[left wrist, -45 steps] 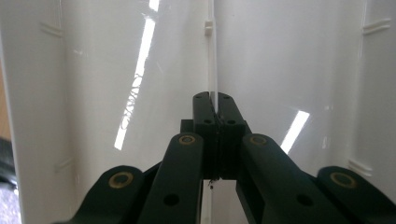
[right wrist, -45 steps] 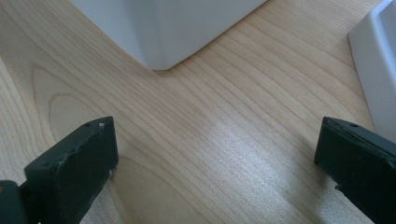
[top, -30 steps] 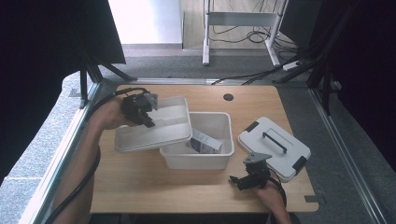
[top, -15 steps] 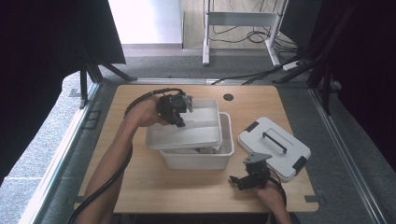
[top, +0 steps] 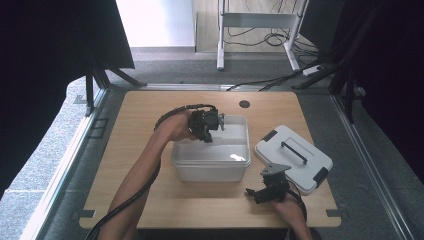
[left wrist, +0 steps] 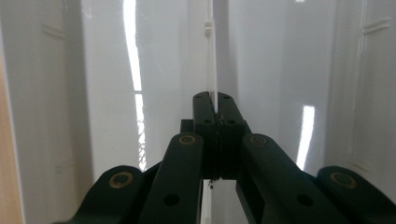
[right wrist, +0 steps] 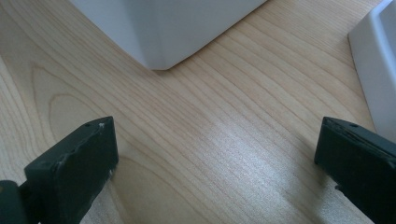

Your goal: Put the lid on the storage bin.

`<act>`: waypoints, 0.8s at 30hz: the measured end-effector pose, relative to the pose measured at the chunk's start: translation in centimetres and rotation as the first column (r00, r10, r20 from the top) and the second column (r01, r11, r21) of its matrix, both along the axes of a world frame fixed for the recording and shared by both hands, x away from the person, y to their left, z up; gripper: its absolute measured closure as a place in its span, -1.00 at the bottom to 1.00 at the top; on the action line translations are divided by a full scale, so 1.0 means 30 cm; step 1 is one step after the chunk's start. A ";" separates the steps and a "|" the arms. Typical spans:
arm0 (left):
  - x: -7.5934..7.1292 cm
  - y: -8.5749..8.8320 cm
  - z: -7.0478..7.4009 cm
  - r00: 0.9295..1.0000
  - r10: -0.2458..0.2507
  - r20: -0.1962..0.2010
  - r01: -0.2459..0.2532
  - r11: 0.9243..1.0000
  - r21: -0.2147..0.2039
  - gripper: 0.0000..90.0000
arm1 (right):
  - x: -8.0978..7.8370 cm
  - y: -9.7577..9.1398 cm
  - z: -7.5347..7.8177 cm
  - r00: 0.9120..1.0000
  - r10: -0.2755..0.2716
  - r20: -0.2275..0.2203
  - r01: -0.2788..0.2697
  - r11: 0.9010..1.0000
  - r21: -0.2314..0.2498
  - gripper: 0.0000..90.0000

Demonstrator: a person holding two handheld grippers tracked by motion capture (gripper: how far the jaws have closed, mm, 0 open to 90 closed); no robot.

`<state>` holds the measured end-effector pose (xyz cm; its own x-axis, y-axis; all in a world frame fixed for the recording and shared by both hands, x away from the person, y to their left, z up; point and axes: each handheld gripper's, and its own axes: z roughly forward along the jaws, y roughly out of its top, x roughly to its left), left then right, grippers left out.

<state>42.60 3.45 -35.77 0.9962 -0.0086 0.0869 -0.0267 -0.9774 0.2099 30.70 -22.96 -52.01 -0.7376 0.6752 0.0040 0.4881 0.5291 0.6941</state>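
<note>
High view: left tool (top: 214, 131) clenched on the lid (top: 212, 147), now lying over the bin (top: 210, 170) though unreleased; right tool (top: 256, 192) gapes idle.

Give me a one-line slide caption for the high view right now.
Left gripper clamps the translucent lid over the white bin; right gripper rests open on the table.

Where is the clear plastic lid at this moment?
In the high view the clear lid lies over the white plastic bin at the table's middle, its far-left edge pinched in the left gripper, left of the white handled case.
</note>
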 end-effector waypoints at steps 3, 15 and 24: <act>0.002 0.010 -0.022 1.000 0.013 -0.018 -0.013 1.000 -0.022 0.98 | 0.000 0.000 0.000 1.000 -0.001 -0.002 0.001 1.000 0.001 -1.00; 0.007 0.039 -0.030 0.995 0.101 -0.013 -0.102 0.990 -0.094 0.69 | -0.001 0.000 0.001 1.000 -0.001 -0.004 0.001 1.000 0.000 -1.00; -0.002 0.118 0.005 0.970 0.243 -0.007 -0.238 0.944 -0.226 -0.09 | 0.001 0.000 0.004 1.000 0.005 -0.009 -0.005 1.000 -0.007 -1.00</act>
